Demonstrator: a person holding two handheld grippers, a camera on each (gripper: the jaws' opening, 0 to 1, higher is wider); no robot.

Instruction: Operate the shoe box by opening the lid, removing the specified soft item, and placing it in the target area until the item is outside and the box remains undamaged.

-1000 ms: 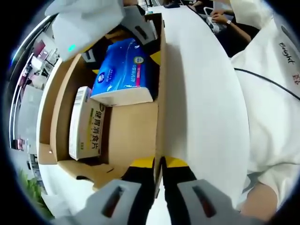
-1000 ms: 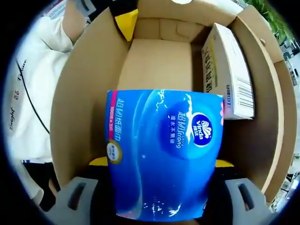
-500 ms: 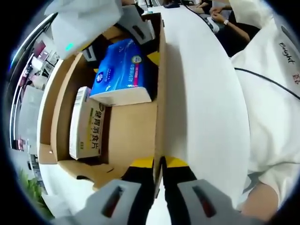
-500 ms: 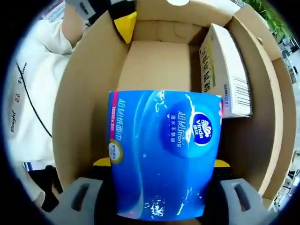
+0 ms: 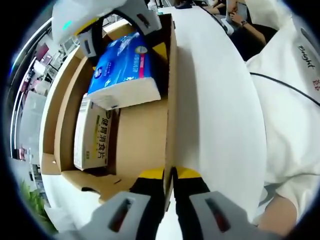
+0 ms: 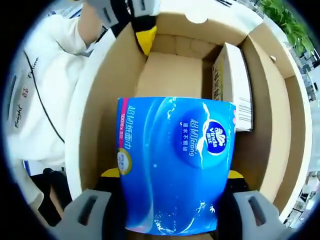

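Observation:
The open cardboard shoe box (image 5: pixel 142 145) has its side wall pinched between the jaws of my left gripper (image 5: pixel 170 176), which is shut on that wall's top edge. My right gripper (image 6: pixel 174 172) is shut on a blue plastic-wrapped tissue pack (image 6: pixel 175 155), holding it above the box floor (image 6: pixel 170 75). In the left gripper view the tissue pack (image 5: pixel 122 65) hangs tilted over the far end of the box, with the right gripper (image 5: pixel 125 45) on it. The left gripper's yellow fingertip (image 6: pixel 146 37) shows on the box wall.
A white and yellow medicine carton (image 5: pixel 92 132) lies along the box's other wall, also seen as a carton (image 6: pixel 232 90) beside the pack. A white tabletop (image 5: pixel 220 100) runs beside the box. A person in a white shirt (image 5: pixel 295 110) stands close. A green plant (image 6: pixel 285 22) is beyond the box.
The right gripper has lifted the tissue pack higher off the box floor, toward the far end. The left gripper has kept its hold on the box wall.

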